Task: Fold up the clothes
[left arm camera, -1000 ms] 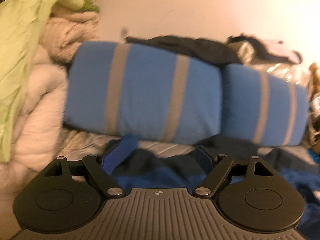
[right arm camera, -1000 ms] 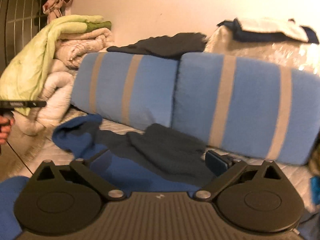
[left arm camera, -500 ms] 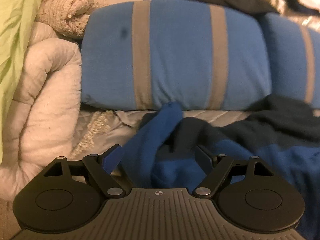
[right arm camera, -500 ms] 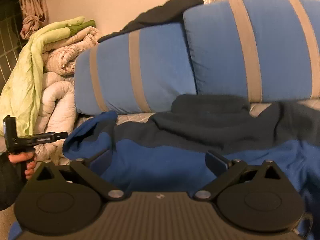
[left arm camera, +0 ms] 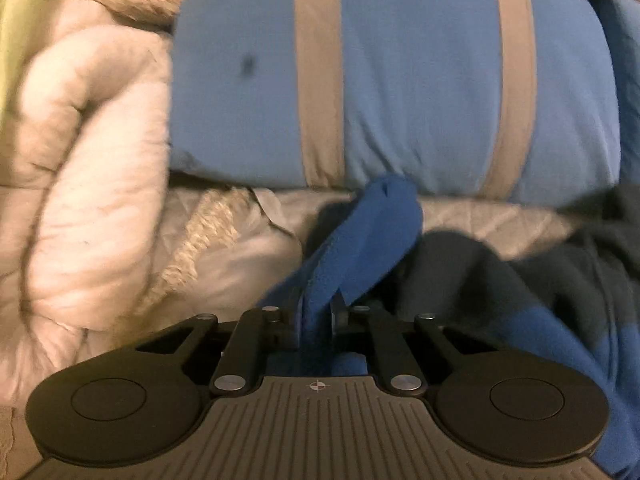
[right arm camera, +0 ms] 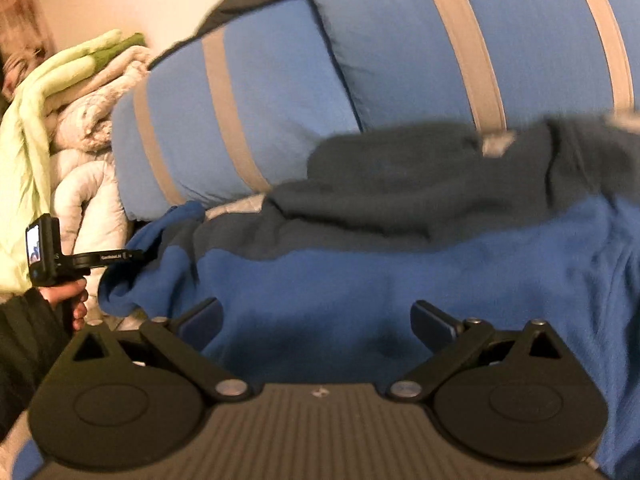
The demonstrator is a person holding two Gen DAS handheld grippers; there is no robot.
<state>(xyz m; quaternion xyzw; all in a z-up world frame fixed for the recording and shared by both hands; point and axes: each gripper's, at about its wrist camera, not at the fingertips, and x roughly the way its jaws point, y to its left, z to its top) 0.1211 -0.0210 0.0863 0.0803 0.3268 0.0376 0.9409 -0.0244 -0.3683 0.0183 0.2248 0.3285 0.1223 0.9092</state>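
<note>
Pinching the blue sleeve (left arm camera: 360,248), left tongs (left arm camera: 316,314) clamp; right tongs (right arm camera: 316,320) gape empty.

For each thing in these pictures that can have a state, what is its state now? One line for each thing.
left gripper: shut on a fold of the blue garment
right gripper: open, above the blue garment, nothing between the pads
blue garment: unfolded, spread on the bed, rumpled
striped pillows: side by side, leaning behind the garment
white quilt: folded, in a pile at the left
green blanket: draped over that pile
</note>
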